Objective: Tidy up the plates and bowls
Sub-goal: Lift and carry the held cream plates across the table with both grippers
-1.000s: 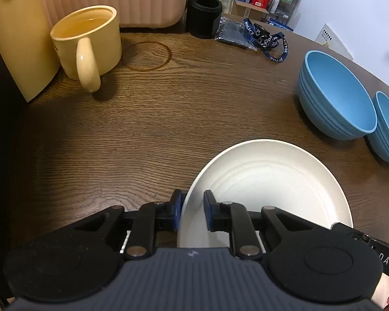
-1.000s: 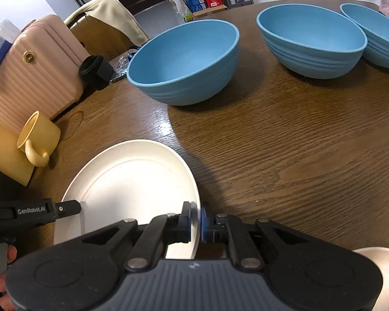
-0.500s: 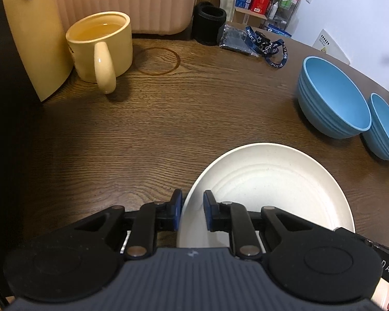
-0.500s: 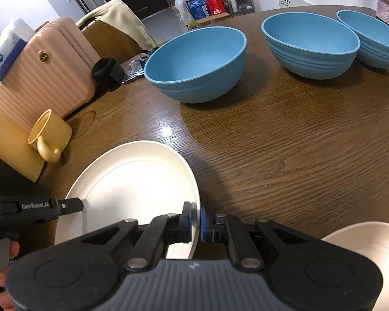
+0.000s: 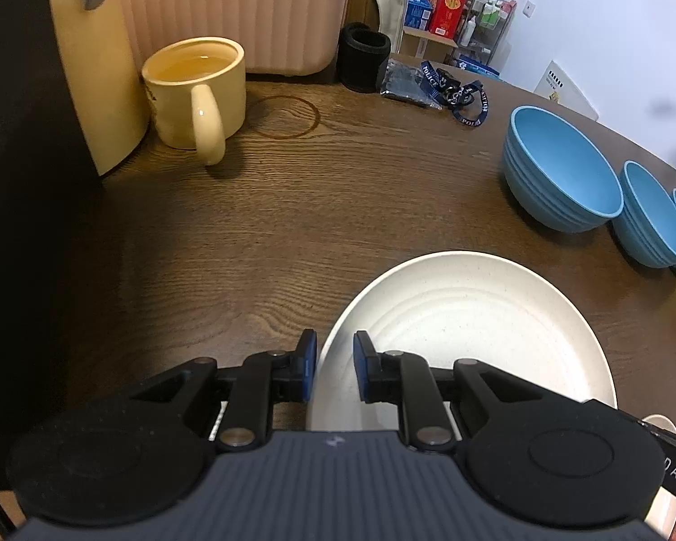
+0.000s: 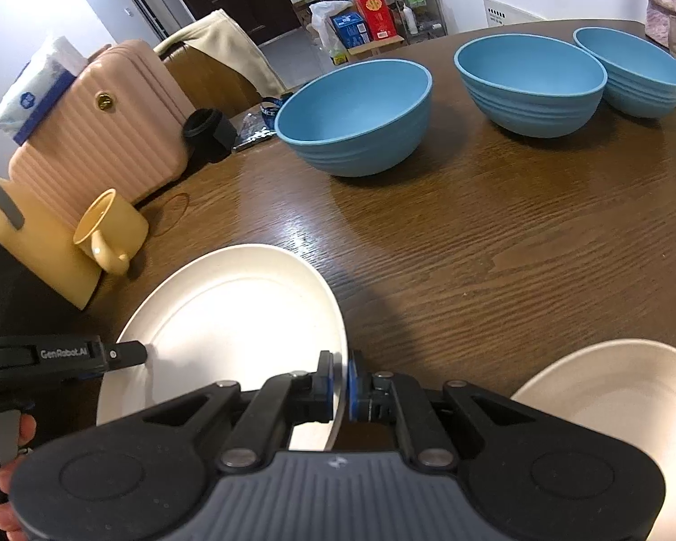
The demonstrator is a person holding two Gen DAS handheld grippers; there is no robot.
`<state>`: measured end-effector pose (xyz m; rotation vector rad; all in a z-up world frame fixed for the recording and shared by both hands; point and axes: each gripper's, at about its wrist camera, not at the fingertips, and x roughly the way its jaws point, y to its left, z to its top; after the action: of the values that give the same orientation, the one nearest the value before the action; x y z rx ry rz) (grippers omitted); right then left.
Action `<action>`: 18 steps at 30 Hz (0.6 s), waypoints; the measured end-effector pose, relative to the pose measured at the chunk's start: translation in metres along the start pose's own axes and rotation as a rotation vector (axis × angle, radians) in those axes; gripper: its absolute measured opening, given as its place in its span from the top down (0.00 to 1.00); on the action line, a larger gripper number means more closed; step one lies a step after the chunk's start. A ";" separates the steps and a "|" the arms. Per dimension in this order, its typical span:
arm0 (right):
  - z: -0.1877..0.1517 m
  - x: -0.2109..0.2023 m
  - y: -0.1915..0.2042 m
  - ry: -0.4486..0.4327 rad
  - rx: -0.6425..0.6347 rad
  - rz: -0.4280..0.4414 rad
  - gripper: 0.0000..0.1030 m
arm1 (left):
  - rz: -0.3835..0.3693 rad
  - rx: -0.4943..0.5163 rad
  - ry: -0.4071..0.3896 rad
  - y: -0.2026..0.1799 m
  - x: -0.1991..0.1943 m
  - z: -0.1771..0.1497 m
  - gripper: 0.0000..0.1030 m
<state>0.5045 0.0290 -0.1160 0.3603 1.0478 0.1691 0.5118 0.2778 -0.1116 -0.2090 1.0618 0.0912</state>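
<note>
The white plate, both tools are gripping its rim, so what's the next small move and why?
Probably carry the white plate toward the second plate at lower right and lower it on top. The left tool and right tool pinch opposite rims, and stacking plates fits the tidying while the blue bowls stand apart.

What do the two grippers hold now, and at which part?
Both hold the white plate by its rim: left gripper on one edge, right gripper on the opposite edge.
</note>
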 end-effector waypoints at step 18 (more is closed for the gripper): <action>-0.041 -0.060 -0.012 -0.046 -0.018 0.036 0.94 | 0.011 -0.015 -0.047 -0.010 -0.056 -0.050 0.82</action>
<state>0.4386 0.0083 -0.0904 0.3651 0.9946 0.2017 0.4436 0.2590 -0.0848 -0.2137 1.0162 0.1131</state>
